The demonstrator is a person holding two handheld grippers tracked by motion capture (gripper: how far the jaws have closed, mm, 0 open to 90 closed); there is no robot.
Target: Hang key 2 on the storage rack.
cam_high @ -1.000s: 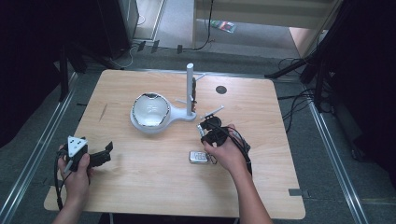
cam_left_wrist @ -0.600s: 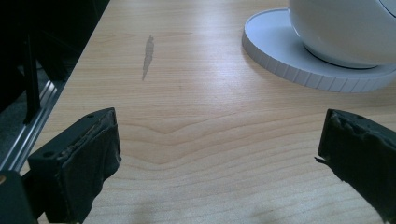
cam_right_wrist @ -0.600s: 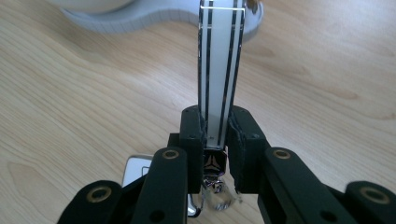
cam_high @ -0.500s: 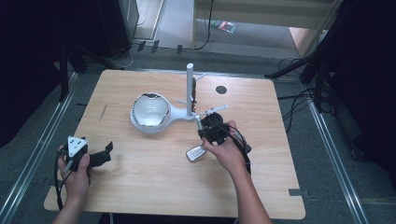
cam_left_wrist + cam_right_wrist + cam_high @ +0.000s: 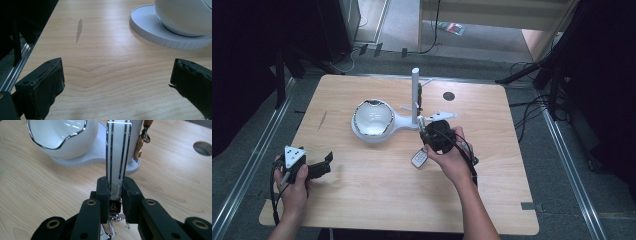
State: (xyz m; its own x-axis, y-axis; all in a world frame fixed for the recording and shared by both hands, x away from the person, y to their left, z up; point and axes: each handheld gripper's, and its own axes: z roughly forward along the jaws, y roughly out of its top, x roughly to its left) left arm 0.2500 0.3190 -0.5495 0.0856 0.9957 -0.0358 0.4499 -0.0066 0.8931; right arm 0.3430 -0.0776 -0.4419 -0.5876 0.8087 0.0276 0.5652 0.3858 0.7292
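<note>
Lifted since a second ago, our right tool [image 5: 115,195] now grips a chrome-striped white key fob [image 5: 118,152] up beside the white bowl-and-post stand [image 5: 373,120]; it's hard and slick, so we pinch its flat sides. Our left tool [image 5: 117,82] gapes wide nearby.

Table [image 5: 377,200] is pale wood, smooth with a satin sheen and visible grain. White bowl-shaped stand [image 5: 373,120] looks like glossy plastic with a chrome rim; its base disc is matt with a ribbed edge. Left gripper [image 5: 117,82] pads [image 5: 47,87] look rough, matt black; right gripper [image 5: 115,195] is matt black plastic with brass-coloured rivets, and between its jaws sits a shiny metal key fob [image 5: 117,152].
</note>
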